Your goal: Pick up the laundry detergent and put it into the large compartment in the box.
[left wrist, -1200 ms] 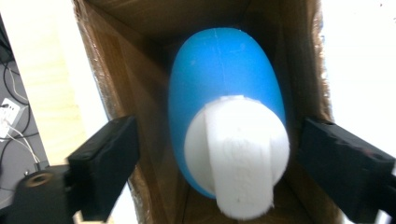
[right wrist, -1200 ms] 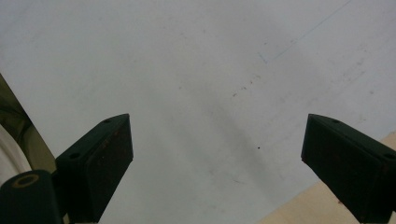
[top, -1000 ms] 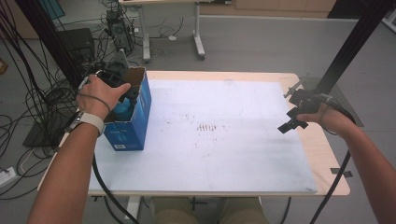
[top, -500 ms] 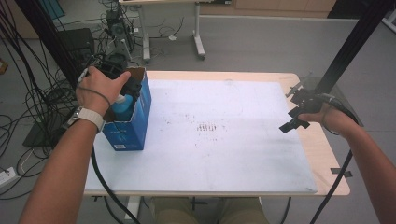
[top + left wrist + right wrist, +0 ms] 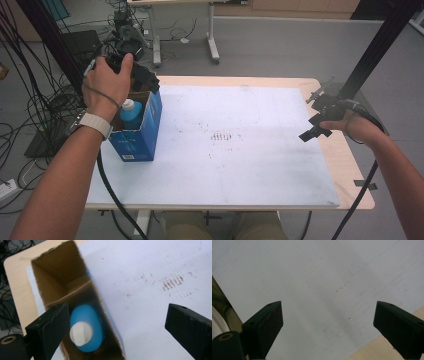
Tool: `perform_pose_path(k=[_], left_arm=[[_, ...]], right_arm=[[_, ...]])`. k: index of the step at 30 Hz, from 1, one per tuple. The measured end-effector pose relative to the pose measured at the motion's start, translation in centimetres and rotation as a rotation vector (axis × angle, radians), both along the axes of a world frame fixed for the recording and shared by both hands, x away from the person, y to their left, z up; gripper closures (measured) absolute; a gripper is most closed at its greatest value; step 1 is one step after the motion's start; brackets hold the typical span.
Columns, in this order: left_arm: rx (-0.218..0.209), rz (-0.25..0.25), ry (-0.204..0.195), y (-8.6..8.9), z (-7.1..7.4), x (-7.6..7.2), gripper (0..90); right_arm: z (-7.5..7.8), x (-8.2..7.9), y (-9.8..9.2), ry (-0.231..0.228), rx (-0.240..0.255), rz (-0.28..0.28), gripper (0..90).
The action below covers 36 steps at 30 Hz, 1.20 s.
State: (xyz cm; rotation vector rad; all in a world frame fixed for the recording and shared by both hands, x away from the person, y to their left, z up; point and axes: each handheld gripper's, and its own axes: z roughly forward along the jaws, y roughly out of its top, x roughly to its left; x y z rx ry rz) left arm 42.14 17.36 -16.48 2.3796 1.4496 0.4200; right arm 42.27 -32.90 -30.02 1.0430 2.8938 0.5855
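Note:
A blue cardboard box [image 5: 145, 135] stands open-topped at the left of the white mat [image 5: 240, 165]. Inside it a blue bottle [image 5: 131, 112] with a white cap [image 5: 80, 333] stands upright. My left gripper [image 5: 147, 80] hovers above the box's far end, held in a hand with a white wristband. Its jaws have just been opening and stand open with nothing gripped; in the left gripper view [image 5: 117, 312] the bottle [image 5: 87, 325] lies well below them in the box [image 5: 57, 277]. My right gripper [image 5: 312, 116] is open over the mat's right edge, empty [image 5: 328, 308].
The mat covers most of a light wooden table [image 5: 350, 160], whose bare strip runs along the right. A black frame post [image 5: 370, 55] rises behind the right hand. Cables [image 5: 30, 100] and desk legs crowd the floor beyond the left and far edges.
The left hand has lifted up and toward the far side, off the box top. The bottle stays in the box. The right hand has kept still.

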Motion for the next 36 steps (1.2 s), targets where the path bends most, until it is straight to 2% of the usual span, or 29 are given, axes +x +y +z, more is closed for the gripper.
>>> perform_pose_path(k=[2, 4, 7, 15, 21, 30, 36], left_arm=[[-0.01, -0.039, 0.007, -0.6, 0.0, -0.1, 7.2], [-0.003, -0.094, 0.016, -1.4, 0.0, -0.3, 7.2], [-0.003, -0.159, 0.011, -2.5, 0.1, -0.4, 7.3], [0.009, -0.275, 0.025, -4.9, 0.0, -0.3, 7.2], [0.008, -0.306, 0.037, -6.6, -0.3, 0.2, 7.3], [0.017, -0.319, 0.055, -8.6, -0.8, 0.7, 7.2], [0.044, -0.373, 0.076, -9.7, -1.3, 1.1, 7.2]], right_arm=[[0.0, 0.0, 0.0, -0.001, -0.002, 0.004, 9.0], [0.0, 0.0, -0.1, -0.002, -0.005, 0.005, 9.0], [0.0, -0.1, -0.2, -0.002, -0.006, 0.001, 9.0], [0.3, -0.1, -0.3, -0.006, -0.004, -0.002, 9.0], [0.4, -0.1, -0.2, -0.009, -0.005, 0.0, 9.0], [0.5, -0.1, -0.3, -0.01, -0.005, -0.005, 9.0], [0.4, -0.2, -0.3, -0.008, -0.004, -0.008, 9.0]])
